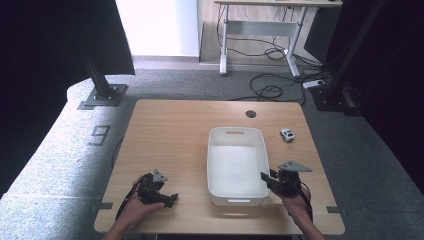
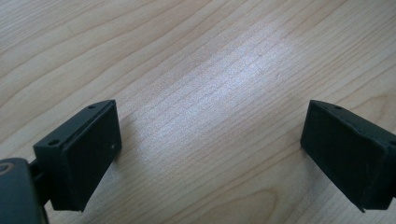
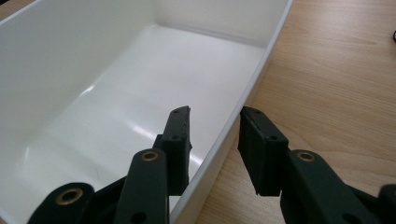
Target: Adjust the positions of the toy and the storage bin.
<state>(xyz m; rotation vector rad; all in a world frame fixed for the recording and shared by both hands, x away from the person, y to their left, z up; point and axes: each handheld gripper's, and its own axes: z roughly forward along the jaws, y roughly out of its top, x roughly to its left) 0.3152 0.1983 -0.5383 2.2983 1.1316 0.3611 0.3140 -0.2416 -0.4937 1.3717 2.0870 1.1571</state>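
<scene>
My right tongs [image 3: 215,121] straddle the white bin's [image 1: 216,150] right wall near its near corner, half open, not clamped; left tongs [image 2: 210,140] gape empty over worktop [image 1: 170,135].

A lab-like recording room

Black aluminium frame posts [image 1: 100,75] bolted by plates to grey carpet [image 1: 60,145]; dark curtains [image 1: 60,35] at the sides; a light wooden worktop [image 1: 170,135]; tangled black cables [image 1: 270,90] under a height-adjustable white-legged desk [image 1: 260,30] behind.
</scene>
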